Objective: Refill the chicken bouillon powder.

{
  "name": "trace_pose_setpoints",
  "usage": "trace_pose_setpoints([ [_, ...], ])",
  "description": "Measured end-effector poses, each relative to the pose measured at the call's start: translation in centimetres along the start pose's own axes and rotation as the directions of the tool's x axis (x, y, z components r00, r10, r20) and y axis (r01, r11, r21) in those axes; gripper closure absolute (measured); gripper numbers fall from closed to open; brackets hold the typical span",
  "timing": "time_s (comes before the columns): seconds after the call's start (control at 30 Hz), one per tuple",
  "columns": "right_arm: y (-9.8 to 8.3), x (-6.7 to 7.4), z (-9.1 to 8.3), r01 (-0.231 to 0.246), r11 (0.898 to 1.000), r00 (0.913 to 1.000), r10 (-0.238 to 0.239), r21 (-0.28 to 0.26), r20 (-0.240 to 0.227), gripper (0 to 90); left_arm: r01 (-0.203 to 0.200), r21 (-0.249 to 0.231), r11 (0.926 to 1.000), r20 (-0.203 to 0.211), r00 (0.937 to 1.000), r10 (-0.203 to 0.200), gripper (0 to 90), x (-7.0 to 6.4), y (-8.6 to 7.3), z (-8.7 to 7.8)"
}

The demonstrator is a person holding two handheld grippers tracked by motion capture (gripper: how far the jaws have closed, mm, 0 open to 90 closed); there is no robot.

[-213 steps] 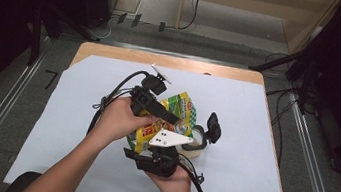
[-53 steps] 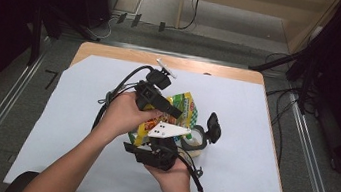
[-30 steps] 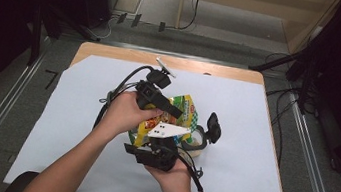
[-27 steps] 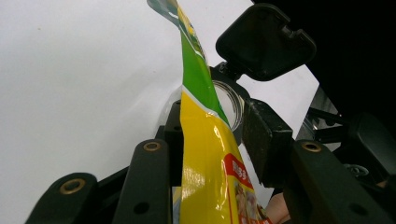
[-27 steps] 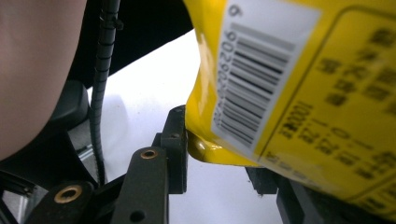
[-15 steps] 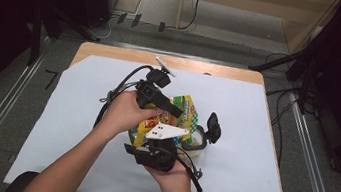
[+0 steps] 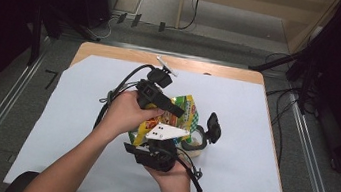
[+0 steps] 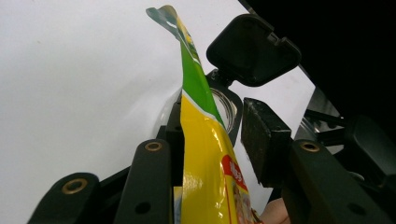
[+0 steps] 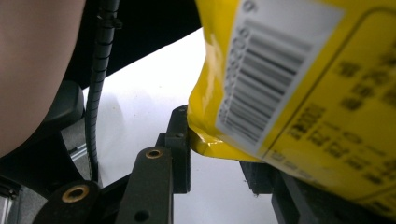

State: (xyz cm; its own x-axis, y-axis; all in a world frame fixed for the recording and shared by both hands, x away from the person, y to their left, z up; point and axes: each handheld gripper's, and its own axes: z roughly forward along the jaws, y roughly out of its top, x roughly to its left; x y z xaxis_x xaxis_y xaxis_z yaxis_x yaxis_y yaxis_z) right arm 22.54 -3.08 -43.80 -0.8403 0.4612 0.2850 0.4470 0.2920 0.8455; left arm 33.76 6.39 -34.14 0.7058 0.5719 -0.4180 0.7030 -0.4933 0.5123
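Both grippers hold the bag point(image 7: 182, 112) tilted over the open jar point(image 7: 196, 141) for pouring: left gripper point(image 8: 210, 140) part-open around it, right gripper's point(image 9: 219, 154) jaws just closing on its bottom corner.

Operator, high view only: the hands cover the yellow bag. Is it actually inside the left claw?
Observer: Yes. In the left gripper view the bag stands on edge between the jaws of the left claw. It lies against one pad, and I can't tell whether the other pad presses it.
Operator: What's past the bag?
Observer: A clear jar with its mouth open and its black flip lid raised.
Operator: And the right claw?
Observer: The jaws of the right claw have just been closing around the bag's bottom corner, by the barcode. The bag hides one pad, so I can't confirm a grip.
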Motion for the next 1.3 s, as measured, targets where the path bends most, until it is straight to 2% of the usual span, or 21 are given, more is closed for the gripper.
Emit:
trace_pose_setpoints([
  [0.27,-0.2,-0.2,0.0,-0.016,1.0,0.9999,0.016,-0.013,0.003,69.3,-0.022,0.0,0.9998,-0.019,0.9996,0.022,63.9,-0.5,0.0,0.1],
  [0.33,-0.2,-0.4,0.0,-0.032,0.999,0.9995,0.032,-0.014,-0.004,69.3,-0.017,0.007,0.9998,-0.024,0.9996,0.017,63.9,-0.3,0.1,0.3],
  [0.47,0.1,-0.5,-0.2,-0.045,0.999,0.9989,0.045,-0.01,-0.016,69.1,0.006,0.017,0.9998,-0.005,1.0,-0.006,64.3,0.2,0.5,0.3],
  [0.6,0.2,-0.6,-0.2,-0.033,0.999,0.9994,0.033,-0.005,-0.009,69.0,0.012,0.023,0.9997,0.008,0.9999,-0.013,64.7,0.6,0.7,0.5],
  [0.83,0.4,-0.9,-0.1,-0.032,0.999,0.9995,0.032,-0.001,-0.001,68.8,0.01,0.047,0.9988,0.0,0.9999,-0.01,65.2,0.8,1.2,0.7],
  [1.3,0.4,-0.7,0.0,-0.011,1.0,0.9999,0.011,0.004,0.01,68.7,0.007,0.039,0.9992,-0.001,1.0,-0.007,65.3,0.7,0.9,0.4],
])
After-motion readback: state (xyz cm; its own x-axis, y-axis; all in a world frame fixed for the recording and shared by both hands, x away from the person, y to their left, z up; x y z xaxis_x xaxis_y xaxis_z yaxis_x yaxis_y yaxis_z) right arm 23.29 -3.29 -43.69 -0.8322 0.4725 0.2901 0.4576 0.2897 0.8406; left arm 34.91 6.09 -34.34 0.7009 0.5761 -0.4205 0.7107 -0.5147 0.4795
